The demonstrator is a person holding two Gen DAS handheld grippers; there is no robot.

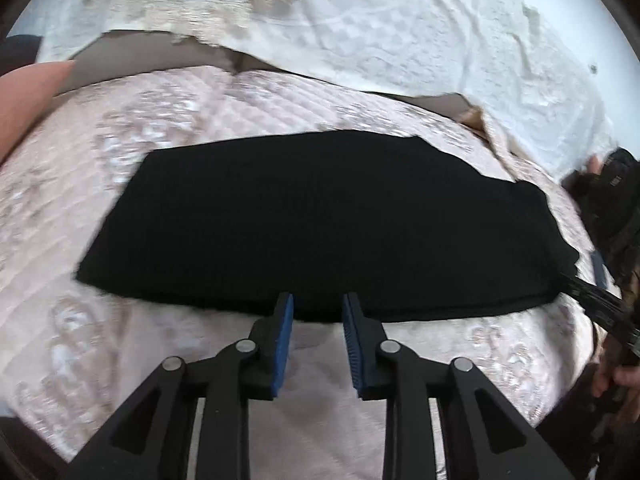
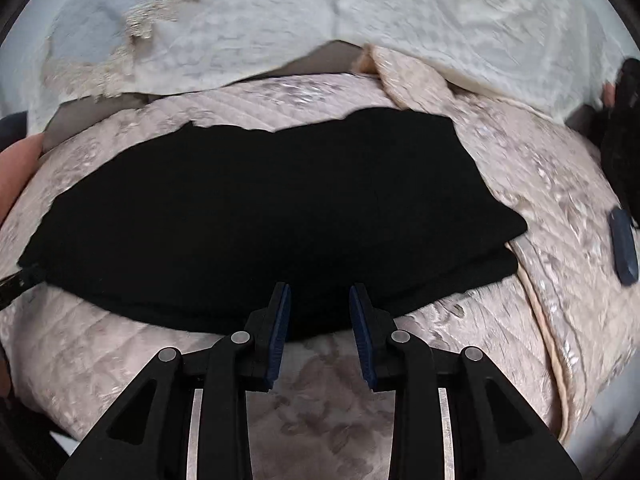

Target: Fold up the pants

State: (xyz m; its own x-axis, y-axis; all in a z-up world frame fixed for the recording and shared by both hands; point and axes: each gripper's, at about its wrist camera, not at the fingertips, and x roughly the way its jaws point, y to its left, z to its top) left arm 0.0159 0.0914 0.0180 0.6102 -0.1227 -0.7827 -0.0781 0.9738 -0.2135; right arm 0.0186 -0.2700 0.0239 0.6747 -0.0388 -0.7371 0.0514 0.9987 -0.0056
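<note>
The black pants [image 1: 320,224] lie folded flat into a wide band on a pink quilted bed cover [image 1: 120,168]. In the left wrist view my left gripper [image 1: 318,300] stands open just over the pants' near edge, with nothing pressed between its blue pads [image 1: 285,328]. The right wrist view shows the same pants [image 2: 272,208], whose right end lies in two stacked layers. There my right gripper [image 2: 319,290] is also open over the near edge, its pads clear of the cloth. A black finger of the right gripper shows at the pants' right end in the left wrist view.
A white embossed blanket [image 2: 400,12] lies beyond the pink cover [image 2: 120,344]. To the right of the pants, a dark blue oblong object [image 2: 623,248] rests on the cover below a black item [image 2: 624,132]. A pink cushion [image 1: 24,100] sits at the left.
</note>
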